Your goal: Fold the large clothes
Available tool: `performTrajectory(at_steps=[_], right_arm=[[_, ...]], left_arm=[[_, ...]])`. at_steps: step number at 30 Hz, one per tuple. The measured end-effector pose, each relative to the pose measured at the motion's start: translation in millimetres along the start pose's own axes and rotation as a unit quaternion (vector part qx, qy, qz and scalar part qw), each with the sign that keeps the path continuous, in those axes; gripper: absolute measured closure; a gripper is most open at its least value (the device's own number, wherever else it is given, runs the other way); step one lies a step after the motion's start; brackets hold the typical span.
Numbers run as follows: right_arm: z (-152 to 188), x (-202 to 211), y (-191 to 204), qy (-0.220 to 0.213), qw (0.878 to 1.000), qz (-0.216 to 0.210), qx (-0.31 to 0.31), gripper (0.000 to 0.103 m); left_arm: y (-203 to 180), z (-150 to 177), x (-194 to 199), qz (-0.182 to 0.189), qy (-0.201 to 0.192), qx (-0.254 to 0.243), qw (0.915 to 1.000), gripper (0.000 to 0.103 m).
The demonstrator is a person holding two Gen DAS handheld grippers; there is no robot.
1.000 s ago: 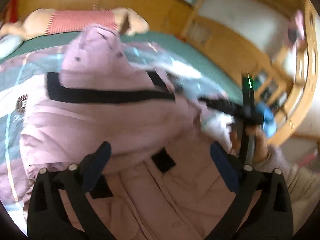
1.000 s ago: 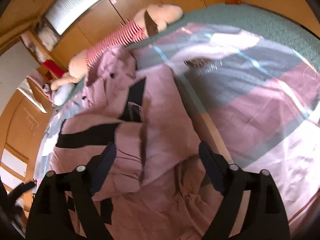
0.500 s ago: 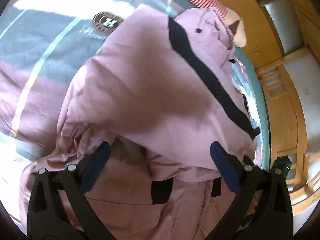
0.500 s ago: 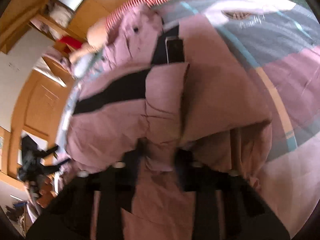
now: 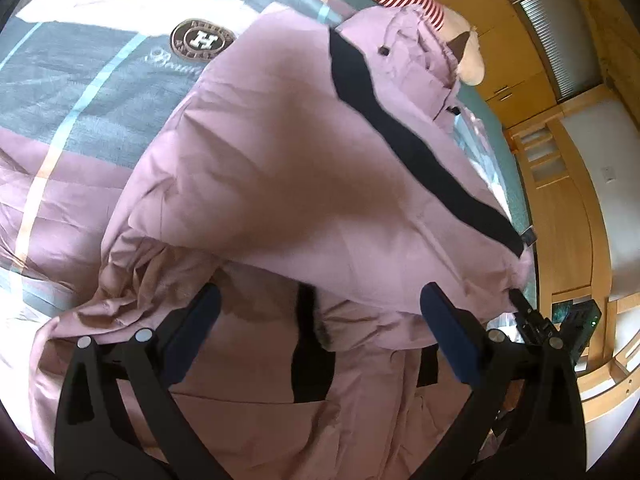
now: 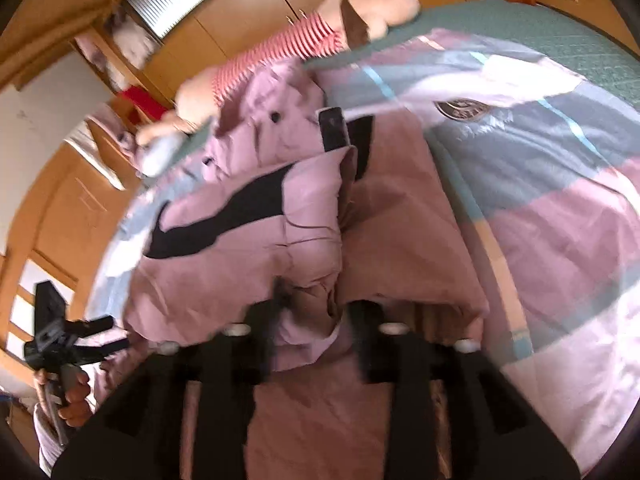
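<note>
A large pink padded jacket (image 5: 280,168) with black stripes lies on the bed, one side folded over its body. My left gripper (image 5: 320,300) hovers open over the jacket's lower part, its blue pads (image 5: 444,324) wide apart and gripping nothing. In the right wrist view the jacket (image 6: 248,256) bulges up in front of my right gripper (image 6: 312,312). Its jaws are opening, with a loose fold of pink fabric still between them. The left gripper (image 6: 108,334), held by a hand, shows at that view's left edge.
A patchwork bedspread (image 5: 80,92) with a round H badge (image 5: 202,38) covers the bed. A plush toy in a red striped top (image 6: 280,48) lies at the head end. Wooden wardrobes (image 5: 504,72) and shelving stand beyond the bed's far side.
The left gripper swung down and rolled over the jacket, then held still. The right gripper shut on a fold of the jacket and now its jaws have parted again.
</note>
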State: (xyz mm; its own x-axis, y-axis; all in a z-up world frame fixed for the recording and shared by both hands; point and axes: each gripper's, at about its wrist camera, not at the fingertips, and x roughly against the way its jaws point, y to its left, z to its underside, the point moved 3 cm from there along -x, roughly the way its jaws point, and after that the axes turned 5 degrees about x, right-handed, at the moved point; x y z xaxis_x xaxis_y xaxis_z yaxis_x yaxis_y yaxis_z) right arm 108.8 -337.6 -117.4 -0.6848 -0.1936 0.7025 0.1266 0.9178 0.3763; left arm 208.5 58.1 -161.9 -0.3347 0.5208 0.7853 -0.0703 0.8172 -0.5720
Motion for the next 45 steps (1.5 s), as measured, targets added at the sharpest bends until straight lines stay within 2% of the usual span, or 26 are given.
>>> performTrajectory(at_steps=[3, 4, 6, 7, 8, 10, 11, 14, 17, 20, 24, 25, 26, 28, 30, 32, 33, 34, 36, 37, 39, 41, 44, 45], right_arm=[[0, 21, -2, -0.05, 0.996, 0.068, -0.002, 0.057], [-2, 31, -2, -0.079, 0.992, 0.097, 0.001, 0.056], [-7, 45, 6, -0.133, 0.985, 0.104, 0.039, 0.059], [-8, 44, 11, -0.139, 0.983, 0.102, 0.064, 0.064], [-9, 35, 22, -0.125, 0.982, 0.101, 0.103, 0.067], [-4, 11, 28, -0.078, 0.985, 0.086, 0.128, 0.07], [2, -10, 25, -0.036, 0.987, 0.094, 0.127, 0.071], [14, -49, 6, 0.045, 0.987, 0.115, 0.104, 0.071], [17, -58, -5, 0.067, 0.991, 0.093, 0.069, 0.07], [16, -45, 0, 0.053, 0.992, 0.092, 0.068, 0.068], [10, -9, 14, -0.025, 0.993, 0.079, 0.086, 0.067], [9, -5, 19, -0.037, 0.991, 0.082, 0.098, 0.063], [11, -5, 25, -0.042, 0.989, 0.087, 0.116, 0.052], [18, -15, 31, -0.024, 0.985, 0.095, 0.142, 0.036], [28, -40, 32, 0.02, 0.981, 0.109, 0.159, 0.035], [37, -61, 30, 0.046, 0.975, 0.13, 0.176, 0.027], [42, -65, 31, 0.039, 0.972, 0.135, 0.188, 0.025], [44, -65, 31, 0.032, 0.971, 0.137, 0.194, 0.023], [48, -63, 29, 0.021, 0.972, 0.132, 0.191, 0.022], [48, -63, 25, 0.016, 0.974, 0.129, 0.188, 0.021], [50, -64, 25, 0.006, 0.974, 0.132, 0.185, 0.02], [53, -66, 28, 0.002, 0.969, 0.151, 0.197, 0.019], [47, -61, 38, 0.005, 0.959, 0.191, 0.211, 0.018], [43, -53, 44, -0.014, 0.952, 0.22, 0.214, 0.018]], left_arm=[[-7, -1, 13, -0.006, -0.036, -0.024, 0.999, 0.003], [-13, -2, 17, -0.016, -0.055, -0.043, 0.9975, 0.003], [-21, -1, 19, -0.041, -0.084, -0.078, 0.9926, 0.004], [-24, 0, 18, -0.052, -0.089, -0.091, 0.9905, 0.009], [-27, 0, 13, -0.064, -0.088, -0.104, 0.9886, 0.011], [-30, 1, -3, -0.083, -0.067, -0.127, 0.9861, 0.022], [-28, 1, -14, -0.096, -0.052, -0.128, 0.9857, 0.024], [-19, 2, -33, -0.124, -0.019, -0.121, 0.9846, 0.026], [-14, 2, -33, -0.122, -0.014, -0.111, 0.9862, 0.025], [-16, 4, -25, -0.13, -0.027, -0.116, 0.9842, 0.025], [-34, 11, -5, -0.137, -0.078, -0.149, 0.9762, 0.025], [-41, 15, -1, -0.14, -0.095, -0.162, 0.9721, 0.025], [-45, 17, 1, -0.145, -0.105, -0.17, 0.9691, 0.025], [-52, 22, -5, -0.167, -0.113, -0.183, 0.9621, 0.025], [-52, 27, -14, -0.194, -0.113, -0.179, 0.9579, 0.025], [-47, 36, -20, -0.204, -0.096, -0.151, 0.9625, 0.025], [-48, 46, -17, -0.191, -0.091, -0.143, 0.9668, 0.025], [-51, 53, -15, -0.186, -0.087, -0.149, 0.9672, 0.024], [-59, 65, -5, -0.197, -0.088, -0.174, 0.9609, 0.017], [-63, 71, 4, -0.211, -0.102, -0.188, 0.9538, 0.011], [-68, 74, 17, -0.22, -0.125, -0.208, 0.9448, 0.008], [-71, 75, 27, -0.221, -0.14, -0.222, 0.9393, 0.008], [-66, 71, 34, -0.215, -0.148, -0.22, 0.9398, 0.008], [-63, 69, 34, -0.215, -0.149, -0.219, 0.9402, 0.008]])
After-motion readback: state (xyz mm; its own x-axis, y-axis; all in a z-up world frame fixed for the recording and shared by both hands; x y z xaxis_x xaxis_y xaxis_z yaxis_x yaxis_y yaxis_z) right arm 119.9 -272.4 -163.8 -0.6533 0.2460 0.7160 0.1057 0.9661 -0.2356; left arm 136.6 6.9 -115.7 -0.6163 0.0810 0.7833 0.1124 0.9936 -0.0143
